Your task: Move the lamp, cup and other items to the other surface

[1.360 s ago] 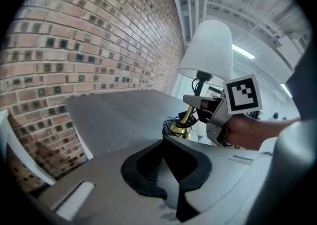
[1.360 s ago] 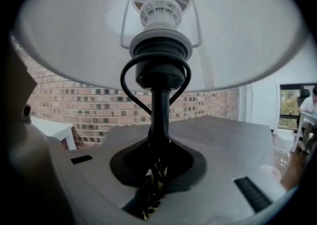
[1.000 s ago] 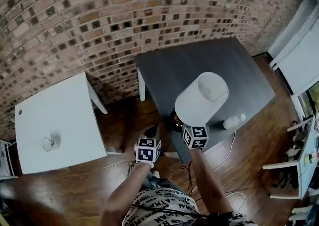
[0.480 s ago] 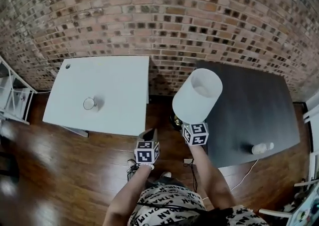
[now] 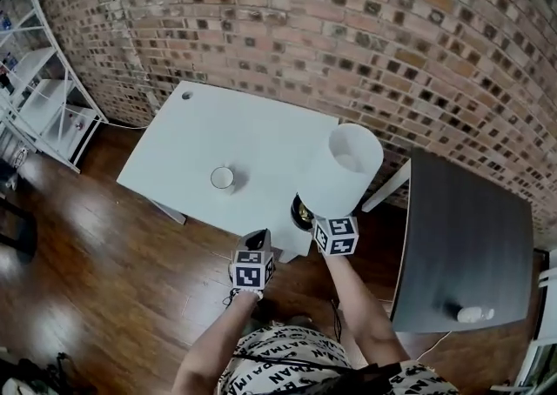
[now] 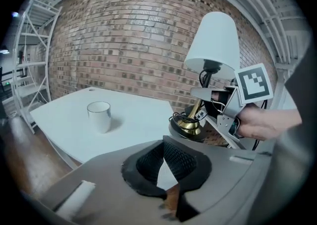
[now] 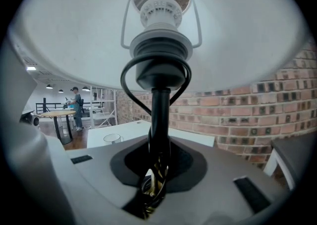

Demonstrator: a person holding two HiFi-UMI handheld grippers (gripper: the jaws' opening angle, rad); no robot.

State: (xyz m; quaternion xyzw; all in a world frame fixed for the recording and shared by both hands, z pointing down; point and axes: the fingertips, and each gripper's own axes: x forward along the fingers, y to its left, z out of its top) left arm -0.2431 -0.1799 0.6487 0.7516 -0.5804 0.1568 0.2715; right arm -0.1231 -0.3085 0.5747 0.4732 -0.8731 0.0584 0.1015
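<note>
Right gripper point(image 5: 324, 224) has the lamp point(image 5: 348, 167) by its slim black stem, and the right gripper view shows that stem point(image 7: 159, 115) rising straight up between the two jaws, which are closed in tight on it, with the cord looped round the socket above. The brass base point(image 6: 189, 124) hangs below the grip, over the near right corner of the white table point(image 5: 261, 123) (touching the top or just clear of it, I can't tell). The white shade stands upright, just ahead of the marker cube.

The left gripper point(image 5: 254, 250) is low and nearer the person, off the table's front edge. Its jaws point(image 6: 166, 162) meet at the tips with nothing held, only tabletop and floor showing through the gap behind them.

The cup point(image 5: 222, 177) stands alone mid-table, well left of the lamp. On the dark table point(image 5: 470, 245) to the right, a small white object point(image 5: 474, 314) lies near the front edge.
</note>
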